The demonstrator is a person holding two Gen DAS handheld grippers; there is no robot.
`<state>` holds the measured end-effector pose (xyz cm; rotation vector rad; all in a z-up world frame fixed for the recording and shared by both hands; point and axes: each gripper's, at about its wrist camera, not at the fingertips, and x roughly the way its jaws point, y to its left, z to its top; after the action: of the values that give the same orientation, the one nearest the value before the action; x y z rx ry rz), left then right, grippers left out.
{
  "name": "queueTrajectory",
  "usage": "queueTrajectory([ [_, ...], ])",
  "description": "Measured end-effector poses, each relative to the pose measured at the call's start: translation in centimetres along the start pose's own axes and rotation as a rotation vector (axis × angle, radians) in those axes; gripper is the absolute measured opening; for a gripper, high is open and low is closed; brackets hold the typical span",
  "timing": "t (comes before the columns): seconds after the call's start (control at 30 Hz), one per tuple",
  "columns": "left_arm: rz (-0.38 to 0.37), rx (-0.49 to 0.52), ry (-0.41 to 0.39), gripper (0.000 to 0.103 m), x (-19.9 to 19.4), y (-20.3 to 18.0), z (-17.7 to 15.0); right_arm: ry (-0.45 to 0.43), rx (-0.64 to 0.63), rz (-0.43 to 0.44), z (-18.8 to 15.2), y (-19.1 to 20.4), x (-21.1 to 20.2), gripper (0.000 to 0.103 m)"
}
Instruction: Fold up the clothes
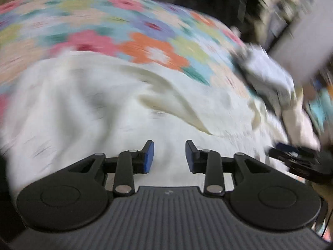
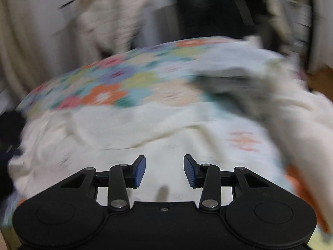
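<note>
Flowered bedcover [image 1: 149, 48] under a rumpled white garment [image 1: 100, 108], left claw [image 1: 169, 156] and right claw [image 2: 164, 170] both wide, empty.

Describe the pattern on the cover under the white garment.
Multicoloured flowers, pink, orange, green and blue, on the cover; clearest in the left wrist view.

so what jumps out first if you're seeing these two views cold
The bright flower-patterned cover fills the far half of both views, pink and orange blooms on pale blue. In front of it a crumpled cream garment lies spread right ahead of both grippers. The left gripper and the right gripper both stand open with blue pads and nothing between them; everything is smeared by motion blur.
</note>
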<state>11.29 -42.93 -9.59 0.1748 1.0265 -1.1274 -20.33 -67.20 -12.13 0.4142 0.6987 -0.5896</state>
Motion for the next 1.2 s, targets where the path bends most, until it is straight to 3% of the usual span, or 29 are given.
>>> queueTrajectory([
  [0.1,-0.011,0.108,0.061,0.033,5.3,-1.2,1.3,0.08,-0.138,0.012,0.6,2.6,5.3,0.046],
  [0.17,0.022,0.141,0.085,0.031,8.2,-1.4,2.8,0.133,-0.152,0.034,1.2,3.0,8.1,0.045],
  [0.27,0.03,0.109,-0.019,0.032,8.7,-0.5,5.0,0.16,-0.17,0.061,2.2,2.8,11.4,0.044],
  [0.43,0.05,0.002,-0.176,0.034,7.2,1.2,7.3,0.013,-0.256,-0.003,4.2,2.9,12.7,0.044],
  [0.5,0.086,-0.034,-0.201,0.038,6.4,2.0,7.3,-0.042,-0.317,-0.057,4.1,3.3,12.2,0.044],
  [0.57,0.1,-0.03,-0.218,0.044,5.8,2.6,7.1,-0.051,-0.294,-0.081,3.9,2.8,11.6,0.044],
  [0.63,0.129,-0.001,-0.197,0.049,5.7,2.8,6.9,-0.058,-0.197,-0.072,3.9,2.2,10.8,0.044],
  [0.77,0.133,0.072,-0.055,0.053,8.6,2.6,7.0,-0.056,-0.059,0.032,3.5,0.7,9.9,0.049],
  [0.83,0.164,0.039,-0.033,0.047,9.8,2.9,7.0,-0.013,-0.041,0.089,3.7,0.5,11.4,0.049],
  [0.87,0.173,0.031,-0.041,0.025,9.4,3.0,7.0,0.006,-0.04,0.119,3.8,0.5,12.0,0.049],
  [0.97,0.199,0.006,-0.064,0.019,8.1,3.4,6.8,0.006,-0.103,0.247,3.8,1.6,12.7,0.048],
  [1.03,0.217,-0.01,-0.08,0.016,7.2,3.7,6.7,0.002,-0.155,0.298,3.6,2.7,12.7,0.042],
  [1.1,0.234,-0.027,-0.096,0.016,6.4,3.9,6.6,-0.024,-0.15,0.242,3.3,3.4,11.4,0.042],
  [1.17,0.251,-0.043,-0.112,0.016,5.5,4.2,6.5,-0.038,-0.116,0.264,2.7,3.5,10.0,0.044],
  [1.2,0.26,-0.051,-0.12,0.016,5.1,4.3,6.4,-0.001,-0.129,0.289,2.6,3.9,10.0,0.044],
])
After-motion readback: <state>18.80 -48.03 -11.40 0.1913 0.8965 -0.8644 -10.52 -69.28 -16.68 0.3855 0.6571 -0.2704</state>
